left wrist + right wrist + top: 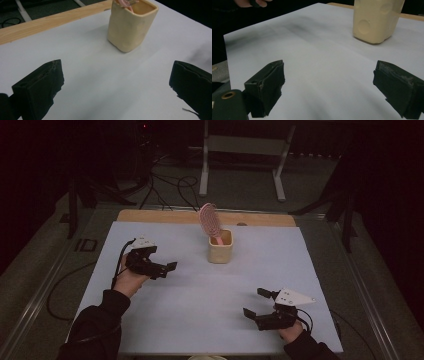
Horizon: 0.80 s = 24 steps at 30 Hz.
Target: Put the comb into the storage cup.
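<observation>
A cream square cup (220, 248) stands on the white sheet (200, 290) near the table's far middle. A pink hairbrush (209, 220) stands in it, head up, leaning left. The cup (130, 25) is ahead of my left gripper's jaws, and its base (375, 20) lies ahead of my right gripper's jaws. My left gripper (167, 269) is open to the left of the cup, holding nothing. My right gripper (254, 303) is open near the front right, pointing left, holding nothing. In each gripper view the two jaws stand wide apart over bare sheet.
A strip of wooden table edge (165, 216) runs behind the sheet. Beyond the table, a white frame stand (240, 150) and cables (170, 185) lie on the dark floor. A hand (252, 3) is at the top left of the right gripper view.
</observation>
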{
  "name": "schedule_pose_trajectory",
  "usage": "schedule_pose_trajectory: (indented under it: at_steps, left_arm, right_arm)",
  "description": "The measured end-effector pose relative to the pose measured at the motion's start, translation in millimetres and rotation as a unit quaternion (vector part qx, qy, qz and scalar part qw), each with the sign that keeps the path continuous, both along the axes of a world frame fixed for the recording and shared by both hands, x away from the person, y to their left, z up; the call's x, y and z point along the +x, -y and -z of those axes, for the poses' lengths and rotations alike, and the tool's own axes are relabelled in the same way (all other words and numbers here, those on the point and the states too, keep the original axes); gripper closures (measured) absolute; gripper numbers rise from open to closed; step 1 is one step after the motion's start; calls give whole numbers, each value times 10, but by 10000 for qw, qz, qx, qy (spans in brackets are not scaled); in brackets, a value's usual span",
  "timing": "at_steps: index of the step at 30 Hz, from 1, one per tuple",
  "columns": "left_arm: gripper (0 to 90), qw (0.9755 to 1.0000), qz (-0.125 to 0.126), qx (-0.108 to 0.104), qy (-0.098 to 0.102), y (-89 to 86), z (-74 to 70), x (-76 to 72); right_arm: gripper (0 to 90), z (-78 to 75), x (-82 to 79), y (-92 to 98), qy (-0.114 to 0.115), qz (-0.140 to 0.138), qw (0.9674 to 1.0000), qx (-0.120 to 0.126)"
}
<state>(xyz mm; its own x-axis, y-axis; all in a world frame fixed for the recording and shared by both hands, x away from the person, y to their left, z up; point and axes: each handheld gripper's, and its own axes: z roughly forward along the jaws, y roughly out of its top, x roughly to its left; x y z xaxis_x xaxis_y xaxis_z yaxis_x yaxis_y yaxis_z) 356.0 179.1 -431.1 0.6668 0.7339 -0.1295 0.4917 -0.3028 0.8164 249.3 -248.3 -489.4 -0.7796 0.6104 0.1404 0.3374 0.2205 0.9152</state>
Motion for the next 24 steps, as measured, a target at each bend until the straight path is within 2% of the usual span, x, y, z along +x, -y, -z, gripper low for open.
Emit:
schedule_pose_trajectory:
  at_steps: [8,13,18,24]
  left_arm:
    - [2,10000,19,7,-2,-99,125,-214]
    - [1,10000,-33,67,-21,-162,234,-306]
    - [1,9999,-86,40,-130,-259,370,-411]
    - [1,9997,-191,75,-104,-346,491,-559]
  right_arm:
    - [99,-1,-1,5,11,-3,10000,-14]
    - [99,-1,0,5,1,-3,10000,-7]
    - [99,2,3,1,-1,-3,10000,-17]
    - [99,2,5,3,-4,-4,10000,-29]
